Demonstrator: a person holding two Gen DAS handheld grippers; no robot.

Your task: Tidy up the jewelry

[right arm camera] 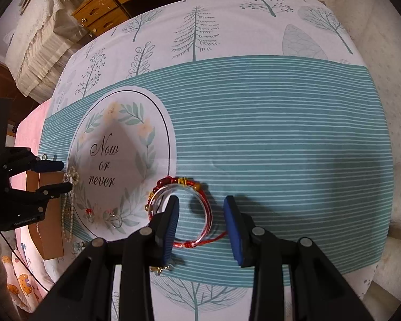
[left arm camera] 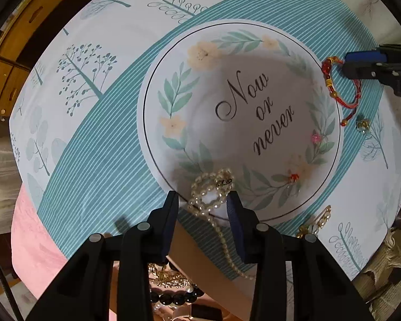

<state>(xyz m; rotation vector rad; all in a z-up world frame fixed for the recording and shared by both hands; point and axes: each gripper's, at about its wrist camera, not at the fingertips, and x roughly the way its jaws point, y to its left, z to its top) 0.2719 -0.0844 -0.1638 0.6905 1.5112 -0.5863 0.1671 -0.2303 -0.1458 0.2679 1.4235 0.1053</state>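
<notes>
A pearl necklace (left arm camera: 212,192) lies bunched on the near edge of the white "Now or never" circle (left arm camera: 240,101), its strand trailing off the cloth between my left gripper's fingers. My left gripper (left arm camera: 203,208) is open around it, not closed on it; it also shows in the right wrist view (right arm camera: 64,176). A red cord bracelet with beads and a clear bangle (right arm camera: 181,211) lie on the teal stripes. My right gripper (right arm camera: 201,222) is open, its fingers on either side of the bracelet's right part. Two small rings (right arm camera: 115,219) rest on the circle's edge.
A brown box (right arm camera: 50,214) stands at the table's left edge with black beads and gold jewelry (left arm camera: 173,289) inside. A gold clip (left arm camera: 315,222) and a small earring (left arm camera: 362,124) lie on the cloth (right arm camera: 254,107). Wooden drawers (right arm camera: 115,2) stand behind the table.
</notes>
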